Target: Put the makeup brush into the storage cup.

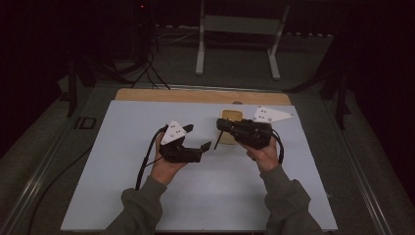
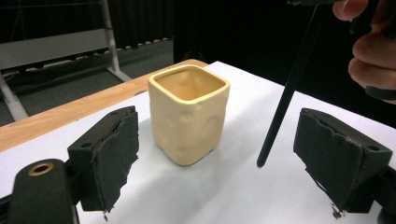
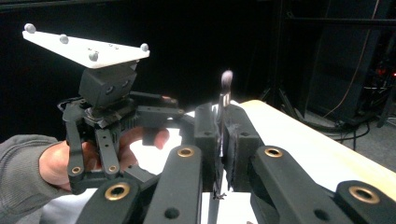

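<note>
A pale yellow square cup (image 2: pixel 189 119) with a dimpled wall stands upright on the white board, and in the high view this cup (image 1: pixel 230 115) is partly hidden by my right gripper (image 1: pixel 223 126). My right gripper (image 3: pixel 222 122) is shut on a thin black brush (image 3: pixel 227 80), held upright with its bristle tip up. The brush handle (image 2: pixel 286 95) slants down beside the cup, and its lower end (image 1: pixel 216 146) hangs just above the board. My left gripper (image 2: pixel 224 158) is open, its jaws wide apart, facing the cup from a short distance. That left gripper (image 1: pixel 198 137) lies left of the right one.
The white board (image 1: pixel 147 196) covers the table, with a wooden strip (image 1: pixel 195 95) along its far edge. A metal stand (image 1: pixel 237 29) and cables (image 1: pixel 142 68) sit on the dark floor beyond. The left gripper (image 3: pixel 107 130) and its white plate (image 3: pixel 88 46) appear near the right jaws.
</note>
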Demonstrator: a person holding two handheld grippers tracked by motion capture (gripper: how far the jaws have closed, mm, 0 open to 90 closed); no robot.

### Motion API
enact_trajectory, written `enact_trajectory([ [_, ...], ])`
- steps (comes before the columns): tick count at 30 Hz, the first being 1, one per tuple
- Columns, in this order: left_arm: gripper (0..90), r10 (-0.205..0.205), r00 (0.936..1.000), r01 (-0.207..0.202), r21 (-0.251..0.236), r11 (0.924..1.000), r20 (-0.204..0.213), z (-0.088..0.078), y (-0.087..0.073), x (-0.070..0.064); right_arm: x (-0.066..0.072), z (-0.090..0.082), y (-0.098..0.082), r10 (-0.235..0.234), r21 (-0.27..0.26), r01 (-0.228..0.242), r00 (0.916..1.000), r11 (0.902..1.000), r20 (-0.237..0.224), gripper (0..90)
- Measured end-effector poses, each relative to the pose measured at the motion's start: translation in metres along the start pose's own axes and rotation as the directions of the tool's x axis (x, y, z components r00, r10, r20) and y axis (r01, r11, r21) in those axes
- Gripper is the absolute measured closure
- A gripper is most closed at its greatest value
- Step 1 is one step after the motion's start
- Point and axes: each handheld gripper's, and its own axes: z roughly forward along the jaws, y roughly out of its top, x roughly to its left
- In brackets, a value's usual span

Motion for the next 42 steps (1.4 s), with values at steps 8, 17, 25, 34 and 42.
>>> enact_trajectory([
  [8, 15.4, -0.028, 0.9994, 0.028, 0.002, 0.9996, -0.02, -0.009, -0.005, 0.01, -0.003, -0.001, 0.002, 0.003, -0.005, -0.003, 0.9999, 1.0, 0.016, 84.3],
  [17, 15.3, -0.045, 0.998, 0.045, -0.002, 0.999, -0.044, -0.019, -0.011, 0.018, -0.007, -0.004, 0.006, 0.0, -0.003, 0.0, 0.9992, 1.0, 0.04, 84.3],
  [25, 15.5, -0.054, 0.9968, 0.053, -0.015, 0.9985, -0.059, -0.029, -0.014, 0.023, -0.01, -0.005, 0.007, 0.001, -0.01, -0.001, 0.9986, 1.0, 0.053, 84.3],
  [34, 15.5, -0.069, 0.9959, 0.068, -0.033, 0.9972, -0.058, -0.042, -0.016, 0.027, -0.013, -0.006, 0.01, 0.004, -0.013, -0.003, 0.9977, 0.9999, 0.068, 84.3],
  [42, 15.5, -0.083, 0.9944, 0.08, -0.036, 0.9961, -0.066, -0.054, -0.02, 0.034, -0.019, -0.008, 0.011, 0.006, -0.012, -0.005, 0.9961, 0.9999, 0.088, 84.3],
])
